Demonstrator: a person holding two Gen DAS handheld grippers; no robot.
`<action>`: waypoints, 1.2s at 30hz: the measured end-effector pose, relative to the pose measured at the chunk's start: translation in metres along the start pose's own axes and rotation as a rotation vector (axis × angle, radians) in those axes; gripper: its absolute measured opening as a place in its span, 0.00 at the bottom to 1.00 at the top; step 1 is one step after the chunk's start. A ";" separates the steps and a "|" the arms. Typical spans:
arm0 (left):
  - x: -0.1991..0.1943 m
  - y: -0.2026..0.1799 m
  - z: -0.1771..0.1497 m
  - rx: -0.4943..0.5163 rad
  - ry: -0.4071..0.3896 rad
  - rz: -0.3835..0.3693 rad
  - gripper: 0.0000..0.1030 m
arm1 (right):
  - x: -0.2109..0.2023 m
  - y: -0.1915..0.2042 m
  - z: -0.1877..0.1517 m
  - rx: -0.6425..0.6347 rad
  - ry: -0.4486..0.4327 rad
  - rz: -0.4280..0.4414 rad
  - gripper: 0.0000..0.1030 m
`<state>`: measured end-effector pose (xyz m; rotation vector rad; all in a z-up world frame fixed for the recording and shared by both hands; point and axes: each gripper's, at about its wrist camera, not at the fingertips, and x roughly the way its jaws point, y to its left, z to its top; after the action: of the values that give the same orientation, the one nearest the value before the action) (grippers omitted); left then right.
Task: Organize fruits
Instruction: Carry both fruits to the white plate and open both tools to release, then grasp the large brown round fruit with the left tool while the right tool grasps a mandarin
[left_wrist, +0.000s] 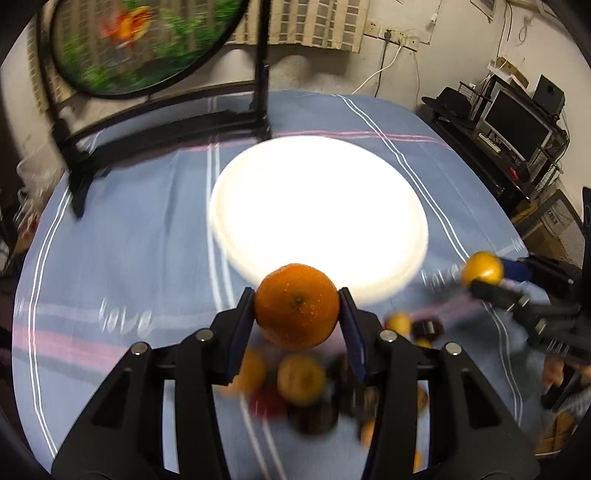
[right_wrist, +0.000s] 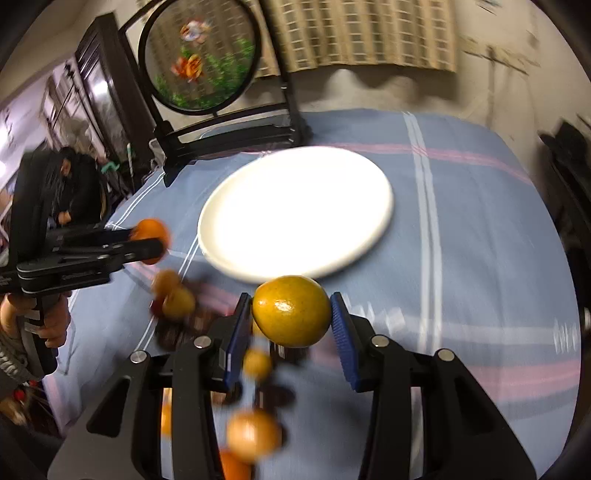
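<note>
My left gripper (left_wrist: 296, 301) is shut on a deep orange mandarin (left_wrist: 295, 314), held above the near rim of a white plate (left_wrist: 221, 236). My right gripper (right_wrist: 291, 306) is shut on a yellower mandarin (right_wrist: 291, 317), just short of that plate's (right_wrist: 207, 240) near edge. Each gripper shows in the other's view: the right one (left_wrist: 480, 275) with its yellow fruit (left_wrist: 482, 266) at the right edge, the left one (right_wrist: 155, 242) with its orange fruit (right_wrist: 149, 229) at the left. Under both lies a blurred heap of loose fruits (left_wrist: 301, 382) (right_wrist: 179, 302), orange, yellow and dark ones.
A blue striped cloth (left_wrist: 129, 258) covers the table. A round painted screen (left_wrist: 140, 44) on a black stand (left_wrist: 258, 110) rises behind the plate. A desk with a monitor (left_wrist: 517, 122) stands off the table's right. A person's hand (right_wrist: 55, 325) grips the left tool.
</note>
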<state>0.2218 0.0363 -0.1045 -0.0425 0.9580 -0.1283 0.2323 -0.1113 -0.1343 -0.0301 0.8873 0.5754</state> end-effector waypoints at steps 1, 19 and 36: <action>0.011 -0.001 0.009 0.002 0.006 -0.003 0.45 | 0.017 0.001 0.009 -0.009 0.012 0.003 0.42; -0.016 0.016 -0.011 -0.121 -0.034 0.029 0.80 | -0.006 -0.012 -0.004 0.133 -0.059 0.055 0.68; -0.152 0.030 -0.199 -0.298 -0.015 0.211 0.91 | -0.059 0.103 -0.066 0.125 0.072 0.304 0.71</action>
<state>-0.0243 0.0900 -0.0983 -0.2152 0.9548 0.2100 0.1056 -0.0684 -0.1120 0.2016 1.0046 0.8040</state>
